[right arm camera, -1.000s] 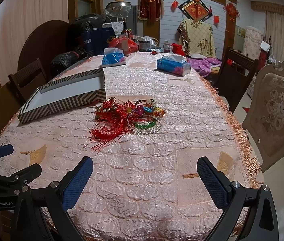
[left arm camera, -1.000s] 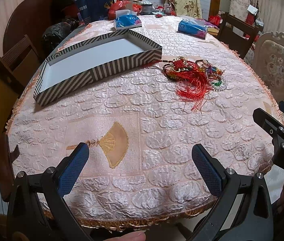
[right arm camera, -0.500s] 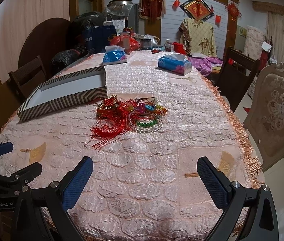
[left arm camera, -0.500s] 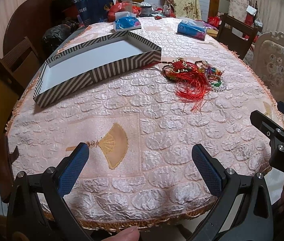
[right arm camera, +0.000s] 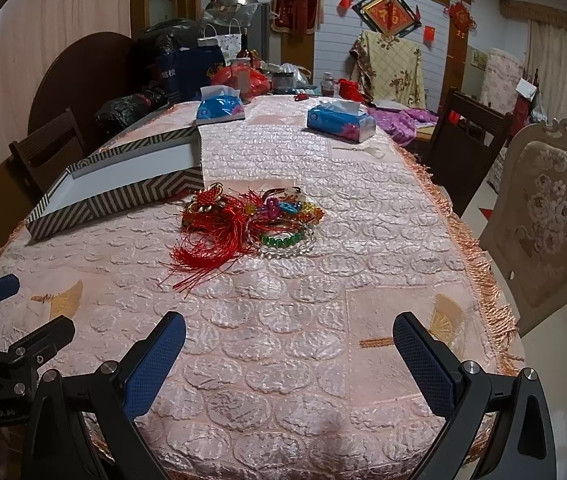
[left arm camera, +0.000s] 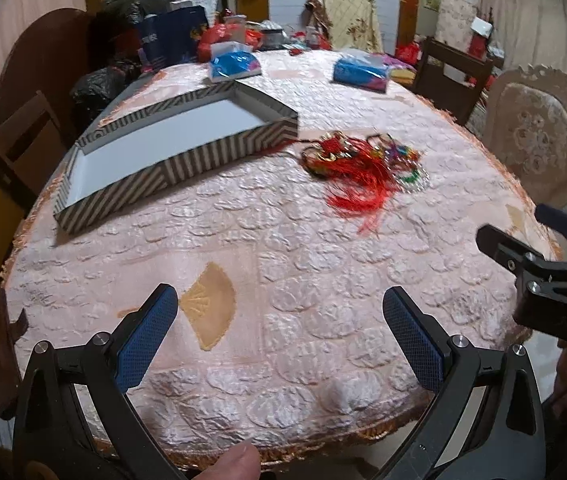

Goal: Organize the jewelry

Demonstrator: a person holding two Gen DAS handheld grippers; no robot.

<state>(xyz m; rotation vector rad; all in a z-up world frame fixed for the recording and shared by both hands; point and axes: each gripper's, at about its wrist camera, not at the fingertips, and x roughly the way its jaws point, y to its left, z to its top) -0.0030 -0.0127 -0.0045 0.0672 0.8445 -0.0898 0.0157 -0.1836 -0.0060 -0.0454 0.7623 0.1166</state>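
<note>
A pile of jewelry [right arm camera: 249,220] lies mid-table: a red tassel knot [right arm camera: 211,236], a green bead bracelet [right arm camera: 285,239], a clear bead bracelet and coloured pieces. It also shows in the left wrist view [left arm camera: 363,168]. An empty striped box [left arm camera: 171,152] with a white inside sits to its left, also in the right wrist view [right arm camera: 119,184]. My left gripper [left arm camera: 279,332] is open and empty over the near table edge. My right gripper [right arm camera: 289,356] is open and empty, well short of the pile.
Two blue tissue packs [right arm camera: 219,106] [right arm camera: 341,120] lie at the far end among bags and clutter. Wooden chairs [right arm camera: 49,148] stand on the left, a padded chair [right arm camera: 547,216] on the right. The pink tablecloth [right arm camera: 283,320] has a fringed edge.
Both grippers have tilted or risen a little, so the table sits lower in each view. The jewelry and box have not moved. Both grippers stay open.
</note>
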